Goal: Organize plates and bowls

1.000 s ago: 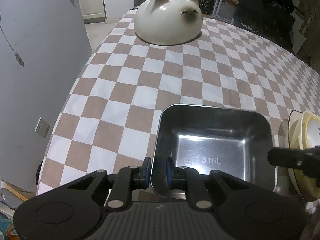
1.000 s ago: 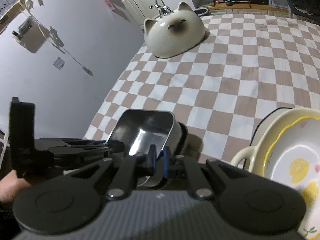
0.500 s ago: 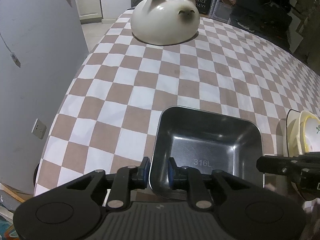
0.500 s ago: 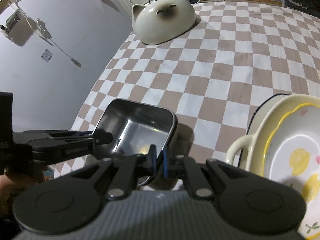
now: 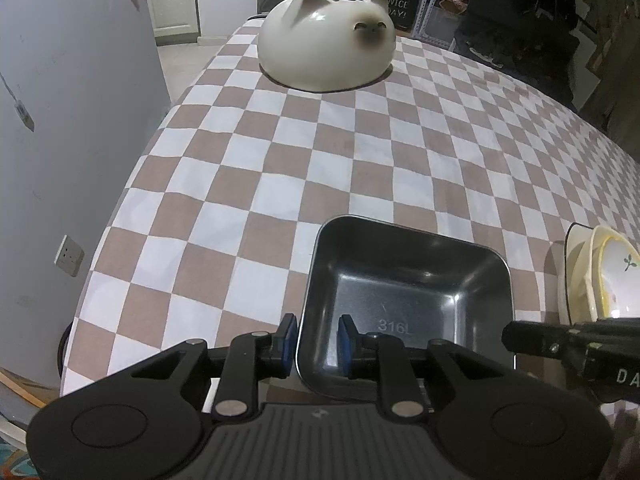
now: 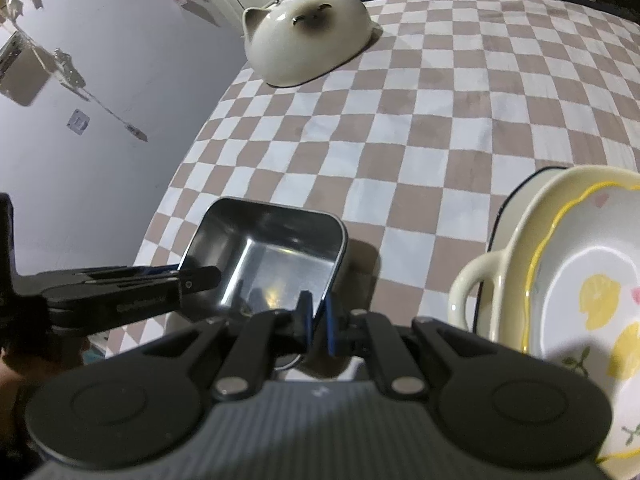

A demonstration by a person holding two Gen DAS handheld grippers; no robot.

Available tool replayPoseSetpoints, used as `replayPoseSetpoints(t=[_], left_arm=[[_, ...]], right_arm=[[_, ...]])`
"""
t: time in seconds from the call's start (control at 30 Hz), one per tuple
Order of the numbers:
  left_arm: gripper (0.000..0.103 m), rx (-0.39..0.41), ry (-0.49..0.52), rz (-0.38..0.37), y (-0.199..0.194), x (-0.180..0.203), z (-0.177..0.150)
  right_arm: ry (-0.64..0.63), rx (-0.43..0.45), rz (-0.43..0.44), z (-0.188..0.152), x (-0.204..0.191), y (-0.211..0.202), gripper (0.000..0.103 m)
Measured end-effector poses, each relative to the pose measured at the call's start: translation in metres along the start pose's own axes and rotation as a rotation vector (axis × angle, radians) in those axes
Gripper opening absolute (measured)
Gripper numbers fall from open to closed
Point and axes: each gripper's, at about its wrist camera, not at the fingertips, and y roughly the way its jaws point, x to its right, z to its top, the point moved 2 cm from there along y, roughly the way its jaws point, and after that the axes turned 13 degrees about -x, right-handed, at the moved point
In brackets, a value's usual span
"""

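Steel tray (image 5: 404, 304): right gripper (image 6: 316, 320) clamped its rim; left gripper (image 5: 318, 340) had just been opening, fingers astride, apart. Next: right-hand carry.

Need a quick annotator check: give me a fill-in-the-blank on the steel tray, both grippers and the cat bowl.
1. The stamp inside the steel tray reads ____.
2. The cat bowl sits on the checked cloth with its rim facing ____.
3. The right gripper has its jaws shut on the tray's ____.
4. The left gripper has one pad inside the tray's wall and one ____ it.

Missing words: 316L; down; rim; outside
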Motion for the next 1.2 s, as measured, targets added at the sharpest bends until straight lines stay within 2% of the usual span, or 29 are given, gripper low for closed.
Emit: replayPoseSetpoints(t=[0.1, 0.23, 0.37, 0.5, 0.63, 0.83, 1.0, 1.13, 1.2], left_arm=[[0.023, -0.003, 0.001, -0.003, 0.0, 0.0, 0.0], [0.026, -0.007, 0.002, -0.007, 0.0, 0.0, 0.001], [0.028, -0.013, 0.002, -0.018, 0.001, -0.001, 0.002], [0.035, -0.017, 0.012, -0.034, 0.0, 0.0, 0.002], [0.039, -0.016, 0.018, -0.038, -0.001, 0.001, 0.001], [0.056, -0.011, 0.014, -0.042, -0.005, 0.0, 0.001], [0.079, -0.012, 0.019, -0.05, -0.007, 0.0, 0.0], [0.086, -0.013, 0.02, -0.056, -0.009, 0.0, -0.002], [0.09, -0.018, 0.021, -0.051, -0.009, -0.001, -0.003]], right_arm=[[0.02, -0.003, -0.01, -0.001, 0.001, 0.002, 0.013], [0.041, -0.007, -0.015, -0.001, 0.005, 0.004, 0.025], [0.044, -0.004, -0.002, -0.002, 0.007, 0.005, 0.023], [0.054, -0.015, 0.015, -0.003, 0.007, 0.008, 0.023], [0.079, -0.032, 0.032, -0.004, 0.009, 0.013, 0.027], [0.119, -0.063, 0.031, -0.01, 0.012, 0.019, 0.042], [0.142, -0.065, 0.032, -0.013, 0.014, 0.02, 0.049], [0.154, -0.063, 0.054, -0.015, 0.015, 0.019, 0.06], [0.155, -0.056, 0.06, -0.015, 0.015, 0.019, 0.062]])
